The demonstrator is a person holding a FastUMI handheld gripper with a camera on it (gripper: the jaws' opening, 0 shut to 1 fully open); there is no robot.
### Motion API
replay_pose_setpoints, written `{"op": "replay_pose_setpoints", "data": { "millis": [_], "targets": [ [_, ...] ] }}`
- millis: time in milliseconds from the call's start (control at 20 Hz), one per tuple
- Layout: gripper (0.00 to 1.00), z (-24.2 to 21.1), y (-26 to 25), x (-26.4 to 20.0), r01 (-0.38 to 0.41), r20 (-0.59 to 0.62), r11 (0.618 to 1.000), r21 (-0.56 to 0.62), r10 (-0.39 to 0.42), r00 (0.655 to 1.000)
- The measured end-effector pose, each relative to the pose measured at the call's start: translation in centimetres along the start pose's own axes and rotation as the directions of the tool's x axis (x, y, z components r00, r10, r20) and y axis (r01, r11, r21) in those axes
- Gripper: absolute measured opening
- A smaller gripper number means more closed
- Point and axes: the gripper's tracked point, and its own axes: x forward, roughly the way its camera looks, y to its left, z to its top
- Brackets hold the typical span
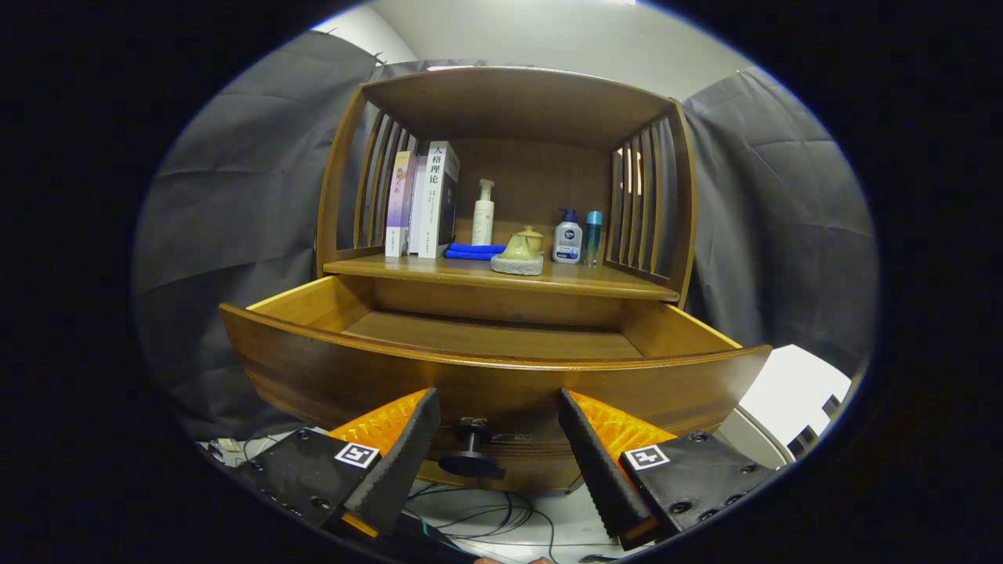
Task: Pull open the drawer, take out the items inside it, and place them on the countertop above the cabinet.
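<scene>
A wooden cabinet stands ahead with its drawer [494,372] pulled out toward me. The visible part of the drawer's floor is bare wood. A dark round knob [472,454] sticks out of the drawer front, right between my fingers. My gripper [497,407] is open, with one fingertip on each side of the knob and neither touching it. On the countertop [595,280] above the drawer sit a small greenish teapot on a grey round stand [518,254], a folded blue cloth [472,251], a white pump bottle [483,213], a lotion bottle [567,240] and a slim teal bottle [593,237].
Upright books [423,202] lean at the countertop's left, beside slatted side panels. A wooden roof closes the shelf overhead. Dark cloth walls hang on both sides. Cables [486,517] lie on the pale floor below the drawer.
</scene>
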Motion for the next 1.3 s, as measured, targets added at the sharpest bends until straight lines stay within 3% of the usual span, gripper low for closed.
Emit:
{"op": "replay_pose_setpoints", "data": {
  "millis": [1300],
  "targets": [
    [1.0,3.8,0.5,13.9,0.039,-0.016,0.999,0.032,-0.039,0.999]
  ]
}}
